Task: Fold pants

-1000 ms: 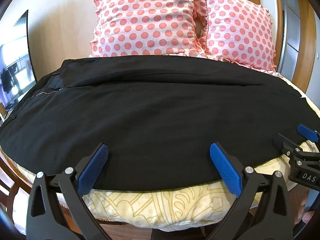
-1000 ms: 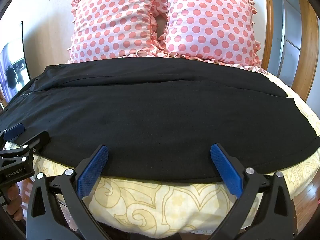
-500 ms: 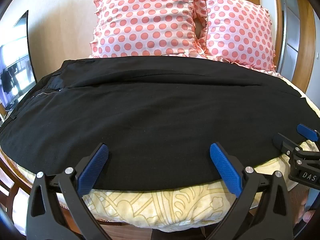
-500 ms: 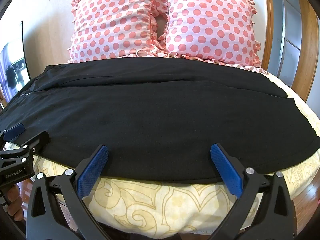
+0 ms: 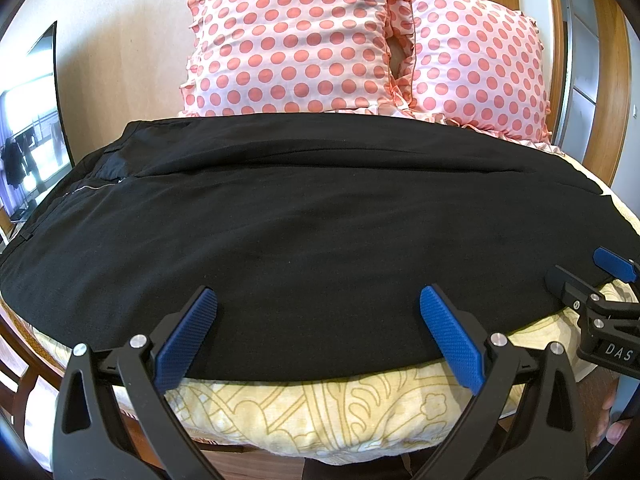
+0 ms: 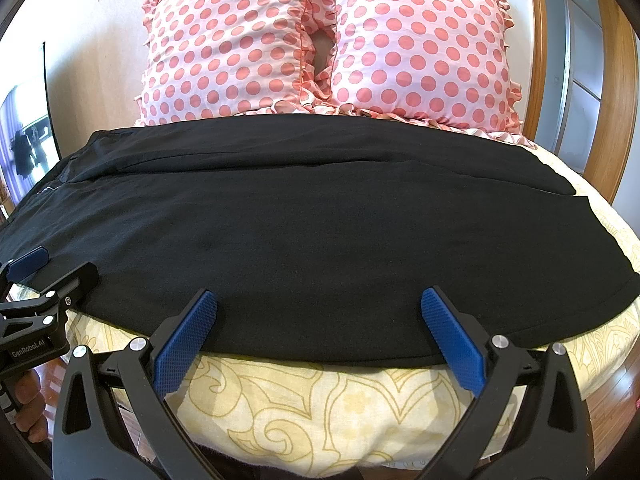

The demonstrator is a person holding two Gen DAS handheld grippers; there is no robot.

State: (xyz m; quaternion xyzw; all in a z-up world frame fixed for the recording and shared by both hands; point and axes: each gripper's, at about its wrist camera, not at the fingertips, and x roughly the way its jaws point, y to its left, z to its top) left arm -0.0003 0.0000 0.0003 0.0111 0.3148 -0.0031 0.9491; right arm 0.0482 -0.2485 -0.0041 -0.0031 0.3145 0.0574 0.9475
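Black pants [image 5: 312, 232] lie flat across the bed, waist with zipper at the left, leg ends at the right; they also fill the right wrist view [image 6: 304, 240]. My left gripper [image 5: 318, 320] is open, its blue pads over the pants' near edge. My right gripper [image 6: 318, 320] is open over the same near edge, farther right. Each gripper shows in the other's view: the right one [image 5: 580, 276] at the right edge, the left one [image 6: 56, 266] at the left edge. Neither holds cloth.
The bed has a yellow patterned cover [image 6: 320, 404] below the pants' edge. Two pink polka-dot pillows [image 5: 296, 40] [image 5: 476, 68] lean at the headboard. A wooden door frame [image 5: 608, 80] stands at the right, a window [image 5: 28, 140] at the left.
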